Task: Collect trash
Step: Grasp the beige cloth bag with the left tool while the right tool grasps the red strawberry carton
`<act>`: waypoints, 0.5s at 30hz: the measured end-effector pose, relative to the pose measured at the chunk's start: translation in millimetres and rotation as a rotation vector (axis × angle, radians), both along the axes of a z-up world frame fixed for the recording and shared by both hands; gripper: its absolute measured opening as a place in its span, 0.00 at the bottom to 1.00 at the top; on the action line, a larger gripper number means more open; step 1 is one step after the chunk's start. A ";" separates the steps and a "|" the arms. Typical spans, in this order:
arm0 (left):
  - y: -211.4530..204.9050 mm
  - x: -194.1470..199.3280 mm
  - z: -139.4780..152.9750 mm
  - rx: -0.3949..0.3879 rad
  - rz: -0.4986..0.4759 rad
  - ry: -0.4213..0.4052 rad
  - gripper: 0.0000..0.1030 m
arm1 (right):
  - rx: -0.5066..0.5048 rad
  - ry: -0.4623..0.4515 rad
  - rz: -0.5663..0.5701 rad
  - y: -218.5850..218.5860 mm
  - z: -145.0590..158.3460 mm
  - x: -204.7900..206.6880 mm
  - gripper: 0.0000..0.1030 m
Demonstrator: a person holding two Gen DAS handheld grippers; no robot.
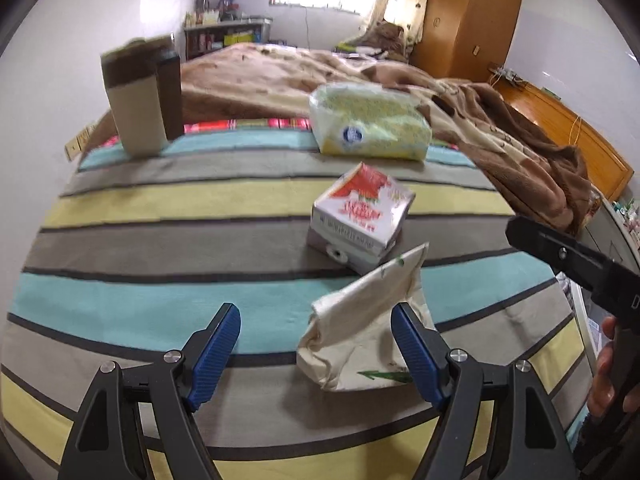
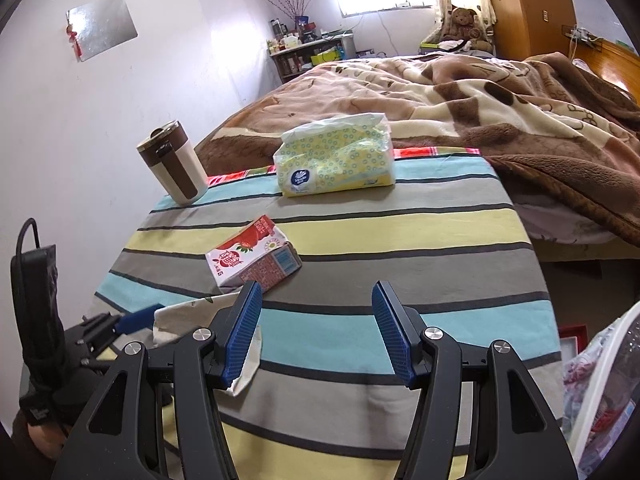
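Observation:
A crumpled cream wrapper with green print (image 1: 360, 336) lies on the striped cloth (image 1: 160, 208), touching the right finger of my open left gripper (image 1: 316, 344). It also shows in the right wrist view (image 2: 192, 316), partly behind my left finger. A squashed red-and-white drink carton (image 1: 360, 216) lies just beyond it and shows in the right wrist view (image 2: 250, 258). My right gripper (image 2: 318, 332) is open and empty, above the cloth, right of the wrapper.
A yellow tissue pack (image 2: 336, 156) and a brown-and-cream travel mug (image 2: 172, 168) stand at the far edge of the cloth. A brown blanket (image 2: 500, 108) covers the bed behind. A wooden wardrobe (image 1: 468, 16) stands at the back. The table edge drops off at the right.

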State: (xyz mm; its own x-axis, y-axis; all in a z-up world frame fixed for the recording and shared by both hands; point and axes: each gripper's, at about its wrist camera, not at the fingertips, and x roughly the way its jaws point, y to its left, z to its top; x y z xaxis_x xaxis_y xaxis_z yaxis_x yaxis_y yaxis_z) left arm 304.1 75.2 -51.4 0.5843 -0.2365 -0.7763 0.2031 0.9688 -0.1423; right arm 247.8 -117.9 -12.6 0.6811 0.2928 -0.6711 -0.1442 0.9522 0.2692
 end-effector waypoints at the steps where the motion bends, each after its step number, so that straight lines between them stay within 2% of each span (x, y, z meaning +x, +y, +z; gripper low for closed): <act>1: 0.1 0.2 -3.2 0.006 -0.002 0.012 0.75 | 0.000 0.003 0.003 2.3 -0.8 1.0 0.57; 3: 4.6 -0.4 -5.8 -0.016 0.007 0.026 0.72 | -0.006 0.009 0.007 6.2 -2.1 3.0 0.57; 4: 7.6 -1.0 -5.1 -0.031 0.013 0.024 0.61 | -0.010 0.010 0.009 8.2 -2.6 3.6 0.57; 7: 17.9 -2.1 -3.7 -0.102 0.012 0.036 0.38 | -0.018 0.020 0.016 14.6 -5.1 6.3 0.57; 9: 20.8 -5.1 -3.7 -0.132 0.000 0.041 0.27 | -0.020 0.026 0.018 18.1 -6.8 7.8 0.57; 15: 28.0 -22.0 0.9 -0.091 0.029 0.015 0.23 | -0.013 0.037 0.016 23.0 -9.7 11.0 0.57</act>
